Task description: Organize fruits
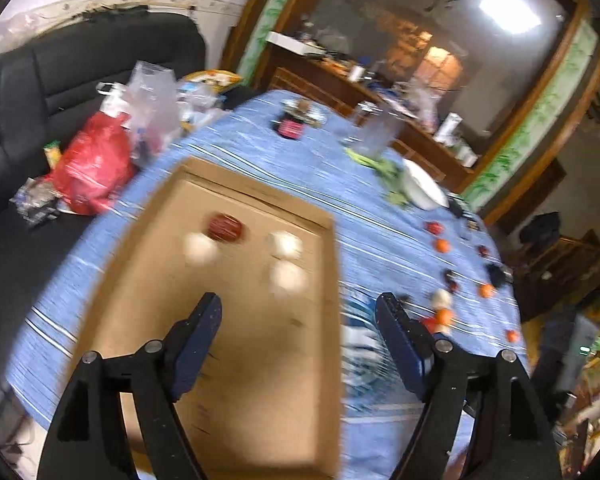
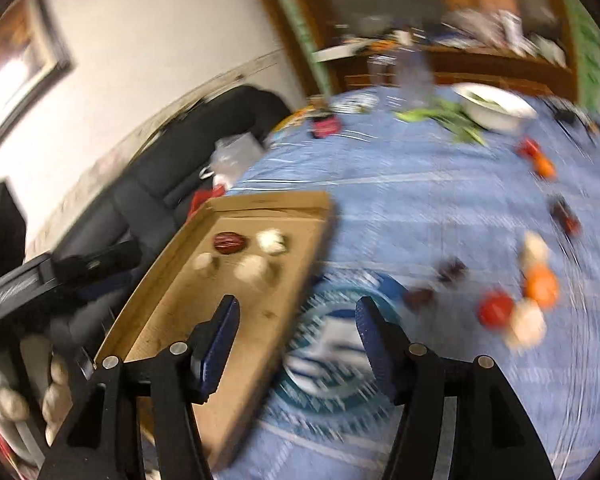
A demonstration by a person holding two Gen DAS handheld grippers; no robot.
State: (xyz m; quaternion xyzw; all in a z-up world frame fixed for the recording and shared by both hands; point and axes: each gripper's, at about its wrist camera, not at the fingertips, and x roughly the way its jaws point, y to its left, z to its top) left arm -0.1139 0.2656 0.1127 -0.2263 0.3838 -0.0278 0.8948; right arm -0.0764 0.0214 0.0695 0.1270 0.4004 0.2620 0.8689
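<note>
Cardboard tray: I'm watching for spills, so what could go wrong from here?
The cardboard tray has low walls, so the round white fruits and the dark red fruit could roll out if knocked. Both views are blurred, and the open left gripper and right gripper hang above its edge.

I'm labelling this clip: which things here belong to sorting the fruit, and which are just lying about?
Job: cardboard tray, dark red fruit and three pale ones in it, loose fruits on the tablecloth.
Lying about: white bowl, red bag, black sofa.

Black sofa (image 1: 40,92), red bag (image 1: 94,168), perhaps a white bowl (image 1: 424,186)
</note>
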